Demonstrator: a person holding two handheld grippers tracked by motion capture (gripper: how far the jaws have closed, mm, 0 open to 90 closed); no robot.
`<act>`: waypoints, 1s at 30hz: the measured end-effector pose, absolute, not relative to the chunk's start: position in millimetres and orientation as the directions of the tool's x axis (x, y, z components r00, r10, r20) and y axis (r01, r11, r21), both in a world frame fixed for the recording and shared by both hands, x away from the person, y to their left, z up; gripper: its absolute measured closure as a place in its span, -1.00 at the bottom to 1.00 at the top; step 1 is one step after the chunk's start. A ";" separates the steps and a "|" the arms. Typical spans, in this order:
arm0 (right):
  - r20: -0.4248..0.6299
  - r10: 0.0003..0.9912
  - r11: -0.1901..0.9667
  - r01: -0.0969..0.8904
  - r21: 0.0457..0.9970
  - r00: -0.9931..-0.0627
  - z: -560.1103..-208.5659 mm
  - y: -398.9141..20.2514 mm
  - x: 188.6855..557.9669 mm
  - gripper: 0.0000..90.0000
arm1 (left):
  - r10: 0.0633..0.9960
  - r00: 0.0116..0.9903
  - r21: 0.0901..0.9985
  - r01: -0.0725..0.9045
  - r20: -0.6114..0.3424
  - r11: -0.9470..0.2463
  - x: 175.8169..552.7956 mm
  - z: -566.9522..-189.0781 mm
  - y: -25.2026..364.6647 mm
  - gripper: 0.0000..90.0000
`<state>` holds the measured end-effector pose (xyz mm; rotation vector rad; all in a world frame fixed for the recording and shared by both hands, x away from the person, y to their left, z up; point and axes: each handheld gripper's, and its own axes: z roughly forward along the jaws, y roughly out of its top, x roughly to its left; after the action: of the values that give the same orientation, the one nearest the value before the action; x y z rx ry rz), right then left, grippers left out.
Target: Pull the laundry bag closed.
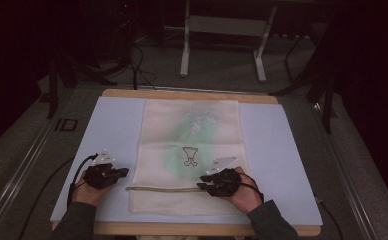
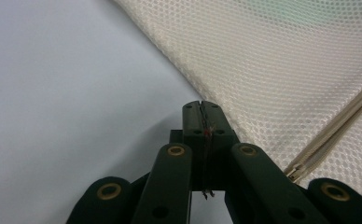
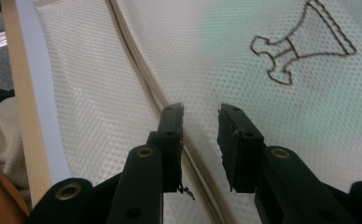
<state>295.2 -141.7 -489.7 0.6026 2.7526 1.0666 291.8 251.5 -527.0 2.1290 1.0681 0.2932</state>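
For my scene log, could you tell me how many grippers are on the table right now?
2. The left gripper sits on the blue mat, beside the mesh bag, jaws shut. The right gripper is over the bag at its zipper, jaws open.

A mesh bag point(image 1: 189, 150) lies on the mat point(image 1: 109, 130), which covers the table point(image 1: 192, 93)
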 end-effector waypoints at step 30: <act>0.015 0.305 0.694 0.233 0.682 -0.952 -487.7 -90.0 295.1 0.59 | 0.754 0.647 0.697 0.592 -0.110 -0.406 292.0 -527.3 249.1 0.99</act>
<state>295.1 -90.0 -487.7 0.4451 2.7992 1.1057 292.0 249.1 -527.3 2.1369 1.0414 0.2865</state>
